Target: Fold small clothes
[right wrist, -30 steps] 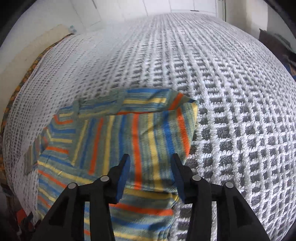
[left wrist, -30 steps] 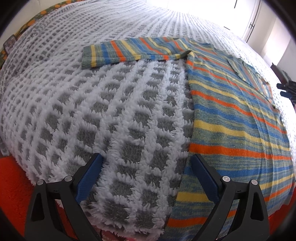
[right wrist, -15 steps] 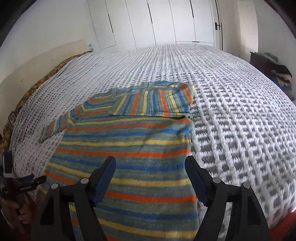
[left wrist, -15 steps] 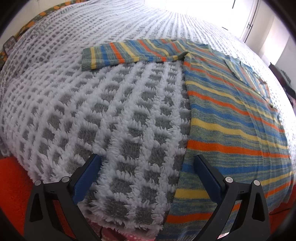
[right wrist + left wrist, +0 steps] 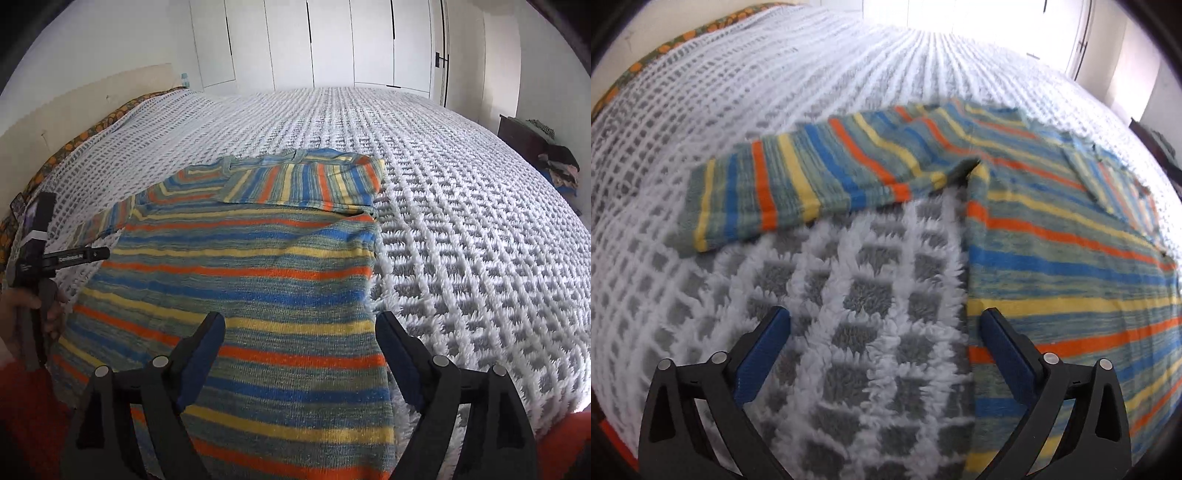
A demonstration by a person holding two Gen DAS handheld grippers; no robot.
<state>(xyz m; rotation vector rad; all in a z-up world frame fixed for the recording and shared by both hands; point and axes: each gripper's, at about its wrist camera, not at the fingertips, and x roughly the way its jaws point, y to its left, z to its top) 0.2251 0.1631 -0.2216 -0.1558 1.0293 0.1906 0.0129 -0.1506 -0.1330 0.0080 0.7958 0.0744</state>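
The multicoloured striped knit sweater (image 5: 258,280) lay flat beneath the wide-open, empty right gripper (image 5: 299,354); the left gripper (image 5: 882,343), also released, hovered beside its edge.

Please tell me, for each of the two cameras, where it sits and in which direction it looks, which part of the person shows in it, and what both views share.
Left wrist: sits on the left gripper, looks down at the bed blanket and the sweater's outstretched sleeve; only its own open fingers show.
Right wrist: sits on the right gripper, looks along the striped sweater towards the closet doors; its open fingers and the person's hand show.
Shared: the sweater and the blanket.
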